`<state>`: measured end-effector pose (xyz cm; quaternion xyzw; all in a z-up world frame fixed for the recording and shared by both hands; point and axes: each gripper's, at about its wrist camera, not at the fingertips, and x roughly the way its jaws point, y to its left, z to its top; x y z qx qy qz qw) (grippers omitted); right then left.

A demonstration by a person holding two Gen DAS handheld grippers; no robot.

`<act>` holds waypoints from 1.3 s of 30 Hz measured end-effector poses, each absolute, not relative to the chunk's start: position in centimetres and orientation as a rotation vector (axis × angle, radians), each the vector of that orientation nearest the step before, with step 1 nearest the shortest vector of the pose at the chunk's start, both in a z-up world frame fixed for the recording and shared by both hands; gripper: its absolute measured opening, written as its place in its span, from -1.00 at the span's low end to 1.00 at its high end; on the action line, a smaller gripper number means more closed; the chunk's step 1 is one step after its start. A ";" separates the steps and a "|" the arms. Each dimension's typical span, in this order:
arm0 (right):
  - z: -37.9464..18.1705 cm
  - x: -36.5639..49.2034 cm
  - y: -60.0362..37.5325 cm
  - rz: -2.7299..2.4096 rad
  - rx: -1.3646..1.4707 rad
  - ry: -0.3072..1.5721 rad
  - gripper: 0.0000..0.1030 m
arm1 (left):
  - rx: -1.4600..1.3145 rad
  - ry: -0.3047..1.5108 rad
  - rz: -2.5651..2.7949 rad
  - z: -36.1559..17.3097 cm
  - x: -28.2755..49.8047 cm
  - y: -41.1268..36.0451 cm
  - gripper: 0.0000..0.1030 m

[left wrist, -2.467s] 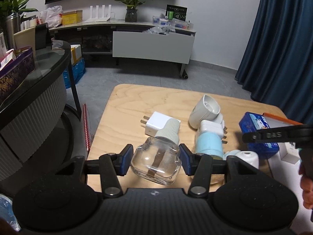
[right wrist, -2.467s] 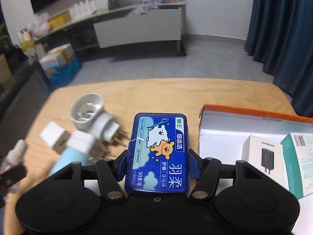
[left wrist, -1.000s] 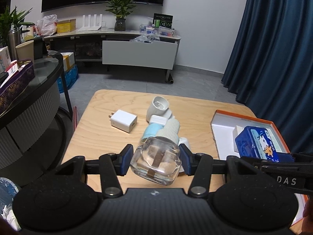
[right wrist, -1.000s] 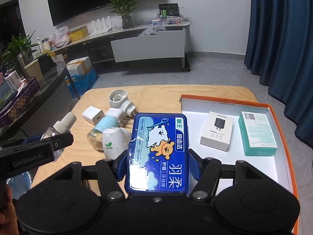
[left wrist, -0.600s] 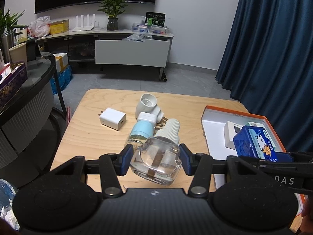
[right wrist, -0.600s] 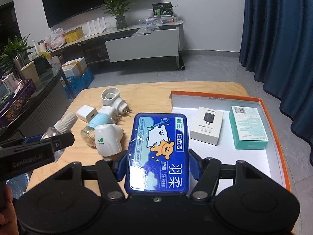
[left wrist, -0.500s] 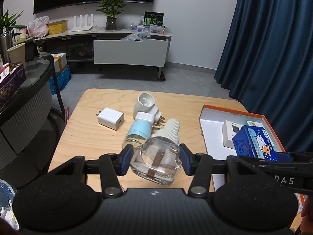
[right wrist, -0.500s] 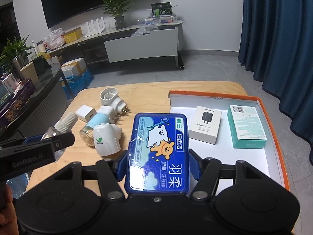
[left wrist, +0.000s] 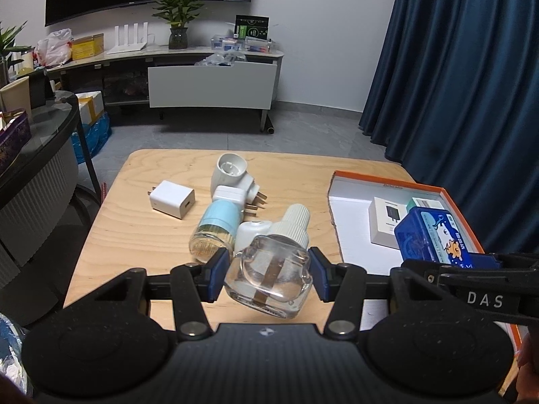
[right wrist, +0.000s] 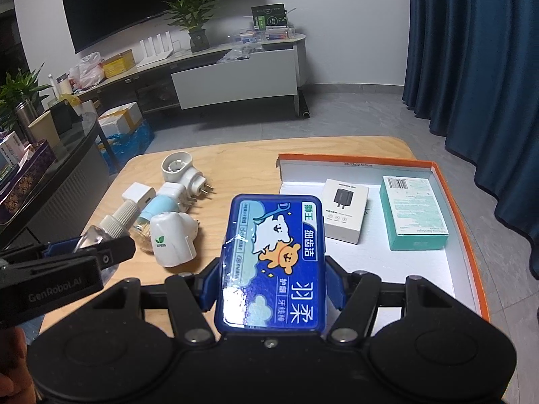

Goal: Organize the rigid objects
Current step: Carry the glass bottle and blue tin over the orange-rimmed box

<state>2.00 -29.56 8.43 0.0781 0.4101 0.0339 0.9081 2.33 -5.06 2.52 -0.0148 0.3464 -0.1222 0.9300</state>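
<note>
My left gripper [left wrist: 267, 277] is shut on a clear glass refill bottle [left wrist: 269, 276] with a white ribbed cap, held above the near part of the wooden table [left wrist: 134, 232]. My right gripper [right wrist: 271, 288] is shut on a blue floss-pick box [right wrist: 273, 262] with a cartoon print, held over the near left corner of the orange-rimmed tray [right wrist: 466, 235]. That blue floss-pick box [left wrist: 433, 235] shows at the right of the left wrist view. A white charger box [right wrist: 345, 215] and a teal box [right wrist: 416, 212] lie flat in the tray.
On the table's left half lie a white cube charger [left wrist: 171, 198], a white plug-in adapter [left wrist: 232, 175], a blue-capped bottle [left wrist: 217, 232] and a white vaporizer [right wrist: 171, 239]. A dark round counter [left wrist: 30, 168] stands left; blue curtains [left wrist: 471, 84] hang right.
Both grippers have drawn back and up from the table, so more of it and the tray shows. Each keeps its hold on its object.
</note>
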 end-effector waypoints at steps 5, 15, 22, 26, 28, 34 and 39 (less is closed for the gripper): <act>8.3 2.0 -30.0 0.064 0.168 0.848 0.44 | -0.024 0.712 -0.264 2.5 2.3 -5.6 0.00; 8.1 1.7 -31.2 0.041 0.186 0.850 0.44 | -0.014 0.725 -0.291 2.3 2.2 -6.7 0.00; 8.0 1.5 -32.3 0.022 0.198 0.850 0.44 | -0.002 0.727 -0.316 2.3 2.2 -7.8 0.00; 8.0 1.4 -33.0 0.008 0.205 0.850 0.44 | 0.004 0.729 -0.330 2.2 2.1 -8.4 0.00; 7.9 1.3 -33.3 0.003 0.211 0.851 0.44 | 0.008 0.731 -0.335 2.2 2.0 -8.7 0.00; 7.7 1.1 -34.3 -0.017 0.223 0.854 0.44 | 0.019 0.739 -0.353 2.0 2.0 -9.5 0.00; 7.6 0.9 -35.1 -0.032 0.231 0.854 0.44 | 0.024 0.745 -0.368 1.8 1.9 -10.4 0.00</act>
